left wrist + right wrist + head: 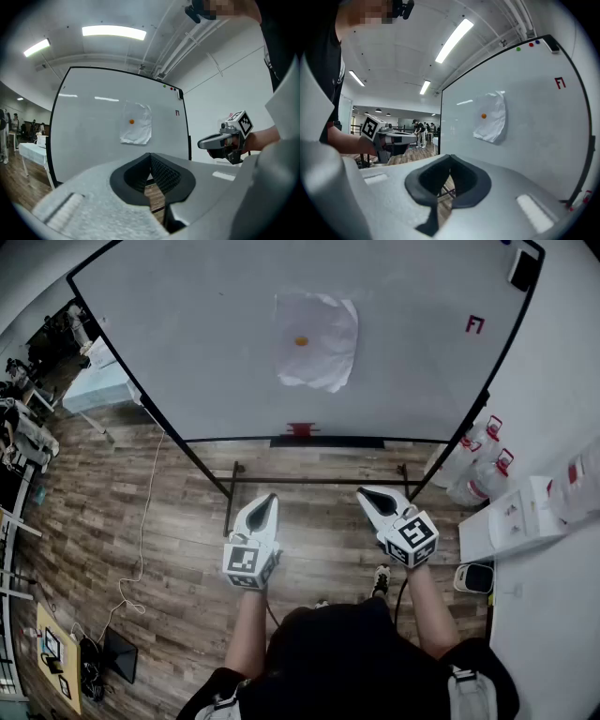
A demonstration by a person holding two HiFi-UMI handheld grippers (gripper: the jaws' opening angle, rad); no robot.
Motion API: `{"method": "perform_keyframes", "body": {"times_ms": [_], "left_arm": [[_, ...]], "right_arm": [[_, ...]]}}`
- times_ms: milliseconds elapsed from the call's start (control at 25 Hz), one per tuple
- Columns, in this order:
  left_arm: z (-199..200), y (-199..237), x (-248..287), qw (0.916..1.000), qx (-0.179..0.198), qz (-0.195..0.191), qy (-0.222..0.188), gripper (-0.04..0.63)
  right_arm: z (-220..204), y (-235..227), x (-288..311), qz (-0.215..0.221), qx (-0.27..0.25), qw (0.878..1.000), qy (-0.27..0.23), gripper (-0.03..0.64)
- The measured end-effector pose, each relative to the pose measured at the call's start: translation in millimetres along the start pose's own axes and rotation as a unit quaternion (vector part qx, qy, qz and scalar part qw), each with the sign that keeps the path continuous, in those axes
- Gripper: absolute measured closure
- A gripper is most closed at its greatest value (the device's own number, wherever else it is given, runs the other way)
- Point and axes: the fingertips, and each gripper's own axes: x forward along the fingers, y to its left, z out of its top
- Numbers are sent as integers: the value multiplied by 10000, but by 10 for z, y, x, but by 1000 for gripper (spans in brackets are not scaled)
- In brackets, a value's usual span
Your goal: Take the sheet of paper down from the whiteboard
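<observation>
A crumpled white sheet of paper (317, 339) hangs on the whiteboard (187, 343), pinned by a small orange magnet (301, 340). The same sheet of paper (136, 123) shows in the left gripper view, and the paper (491, 123) again in the right gripper view. My left gripper (269, 500) and right gripper (367, 495) are held side by side well short of the board, both shut and empty, pointing towards it. In the left gripper view the right gripper (202, 144) shows at the right; in the right gripper view the left gripper (411, 135) shows at the left.
The whiteboard stands on a black frame (314, 481) over a wooden floor. Clear jugs with red caps (473, 460) and a white shelf (511, 517) stand at the right. A red mark (475, 324) is on the board. A light blue table (96, 385) and people (418, 129) are far left.
</observation>
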Motion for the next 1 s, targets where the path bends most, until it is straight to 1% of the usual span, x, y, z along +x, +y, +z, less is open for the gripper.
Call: {"method": "perform_keyframes", "body": {"times_ms": [240,440,720,1000], "left_arm": [[-72,-58,-33,9999,-71,-46,138,584],[-104,-68,-35,9999,-105,-68,114,584],[-98,-54,-54,9998,-182,-4,46,584],[-183,-82,-26,9995,-268,4,167,584]], "right_arm": [[-82,-15,-64,-87,116,9999,44,614],[-127,0,-64,-86,127,9998,92,614],[-145,-32,-68,-164,191,9996,132,614],[-203,-57,-48,-93,219,9995,211,614]]}}
